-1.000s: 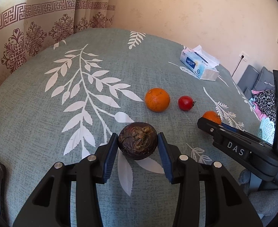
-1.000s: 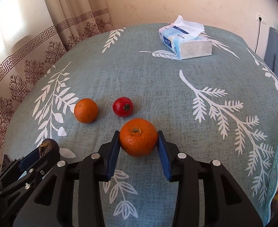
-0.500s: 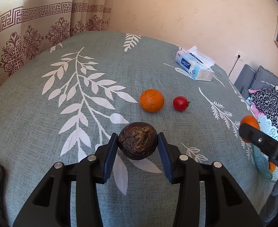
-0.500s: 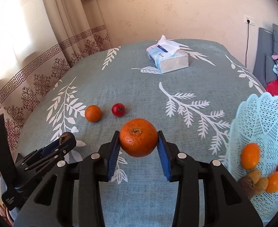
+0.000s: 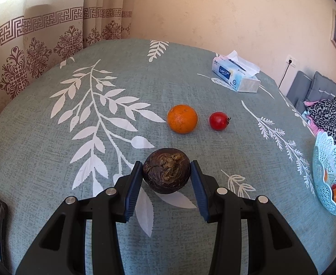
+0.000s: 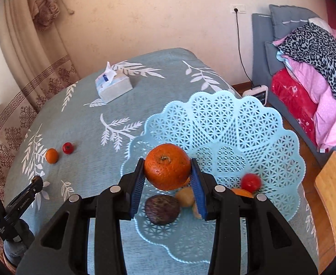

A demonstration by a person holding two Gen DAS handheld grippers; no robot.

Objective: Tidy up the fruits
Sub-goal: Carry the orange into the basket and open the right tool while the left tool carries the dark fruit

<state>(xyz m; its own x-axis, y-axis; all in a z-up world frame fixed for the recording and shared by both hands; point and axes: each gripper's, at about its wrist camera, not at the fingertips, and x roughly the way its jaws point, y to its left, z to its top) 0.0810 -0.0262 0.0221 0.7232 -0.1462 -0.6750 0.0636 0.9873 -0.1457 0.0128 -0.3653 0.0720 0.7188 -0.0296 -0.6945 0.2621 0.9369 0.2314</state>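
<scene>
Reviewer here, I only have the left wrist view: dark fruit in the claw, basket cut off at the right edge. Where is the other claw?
Observer: The right claw hangs over the light blue basket, shut on an orange.
Operator: What's already in the basket?
Observer: A dark fruit, a red tomato, part of another orange and two tan pieces.
Operator: Anything beyond the basket?
Observer: A grey sofa piled with pink and leopard-print bedding, plus a wooden surface at the right edge.
</scene>
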